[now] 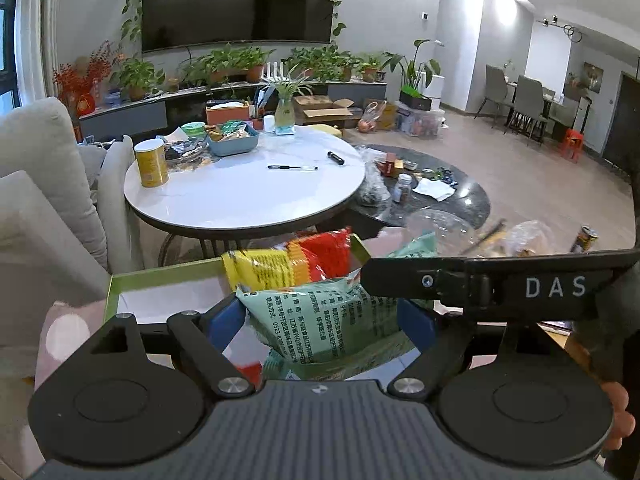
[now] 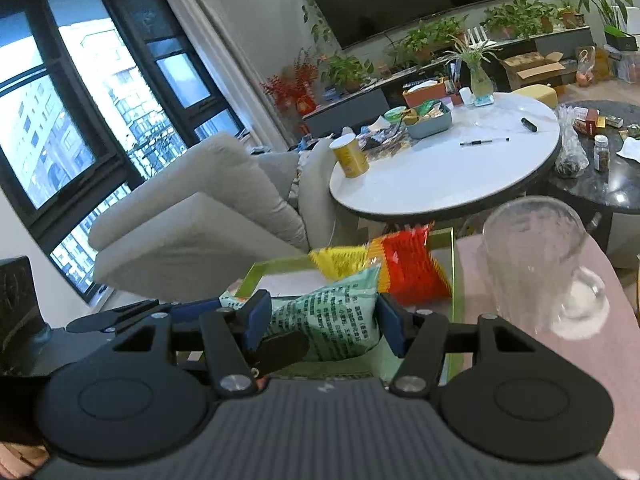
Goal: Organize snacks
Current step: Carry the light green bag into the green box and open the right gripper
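A pale green snack bag [image 1: 320, 320] with printed text sits between the blue pads of my left gripper [image 1: 320, 316], which is shut on it. The same green bag [image 2: 324, 320] is also pressed between the pads of my right gripper [image 2: 324, 320]. The right gripper's black finger [image 1: 440, 280] crosses in from the right over the bag. The bag hangs just above a green-rimmed tray [image 1: 168, 276] with a white floor. A red and yellow snack bag [image 1: 296, 260] lies blurred in the tray [image 2: 276, 268] behind it.
A clear glass cup [image 2: 536, 264] stands on the pink surface [image 2: 520, 380] right of the tray. Beyond is a round white table [image 1: 240, 200] with a yellow canister [image 1: 151, 162], a grey-blue bin [image 1: 234, 142] of snacks and a pen. A grey sofa [image 1: 40, 184] is at left.
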Tool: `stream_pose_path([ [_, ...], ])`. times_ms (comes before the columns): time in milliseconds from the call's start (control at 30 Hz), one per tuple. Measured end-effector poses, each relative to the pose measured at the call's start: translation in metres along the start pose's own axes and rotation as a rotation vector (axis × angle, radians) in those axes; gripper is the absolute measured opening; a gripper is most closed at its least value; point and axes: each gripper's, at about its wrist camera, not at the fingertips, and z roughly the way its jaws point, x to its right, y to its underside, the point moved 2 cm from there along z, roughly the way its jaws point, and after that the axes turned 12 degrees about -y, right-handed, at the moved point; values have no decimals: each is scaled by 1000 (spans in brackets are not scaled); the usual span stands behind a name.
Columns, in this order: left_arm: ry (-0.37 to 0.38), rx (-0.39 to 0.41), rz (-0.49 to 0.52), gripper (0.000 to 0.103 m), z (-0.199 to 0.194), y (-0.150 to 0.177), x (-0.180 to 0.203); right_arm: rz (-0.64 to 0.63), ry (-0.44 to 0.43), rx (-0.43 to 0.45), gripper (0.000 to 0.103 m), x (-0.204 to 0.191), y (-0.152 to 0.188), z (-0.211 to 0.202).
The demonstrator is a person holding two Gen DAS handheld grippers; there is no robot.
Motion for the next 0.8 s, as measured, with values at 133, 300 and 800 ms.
stream_pose_path([
  [133, -2, -27, -2, 81, 33, -2, -3, 53, 4, 12, 65, 24, -7, 21],
  [300, -35, -85, -43, 81, 69, 6, -11, 81, 21, 28, 65, 43, 1, 39],
  [800, -112, -73, -41, 86, 27, 16, -25, -52, 48, 36, 65, 22, 15, -24],
])
